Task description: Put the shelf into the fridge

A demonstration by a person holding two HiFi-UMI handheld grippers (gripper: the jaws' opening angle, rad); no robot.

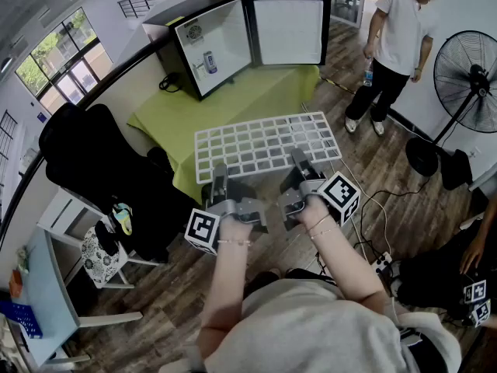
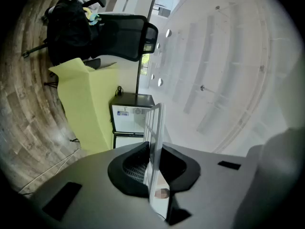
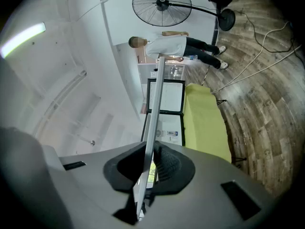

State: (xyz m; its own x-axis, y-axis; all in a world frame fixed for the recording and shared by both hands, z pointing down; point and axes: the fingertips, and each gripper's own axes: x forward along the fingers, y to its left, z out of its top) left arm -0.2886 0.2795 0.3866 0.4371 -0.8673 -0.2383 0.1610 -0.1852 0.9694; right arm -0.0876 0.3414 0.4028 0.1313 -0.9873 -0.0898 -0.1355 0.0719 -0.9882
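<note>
A white wire grid shelf (image 1: 264, 142) hangs level in the air over the near edge of the green-clothed table (image 1: 233, 99). My left gripper (image 1: 220, 176) is shut on the shelf's near edge at the left, and my right gripper (image 1: 299, 162) is shut on the same edge at the right. The left gripper view shows the shelf (image 2: 155, 137) edge-on between the pads of the left gripper (image 2: 151, 151). It also appears edge-on (image 3: 153, 123) in the right gripper (image 3: 150, 159). The small fridge (image 1: 210, 49) stands at the table's far end with its door (image 1: 287, 29) swung open.
A black office chair (image 1: 93, 162) stands left of the table. A person (image 1: 396, 37) stands at the back right beside a floor fan (image 1: 470, 68). Cables (image 1: 373, 200) lie on the wooden floor. A white side table (image 1: 46, 294) is at the lower left.
</note>
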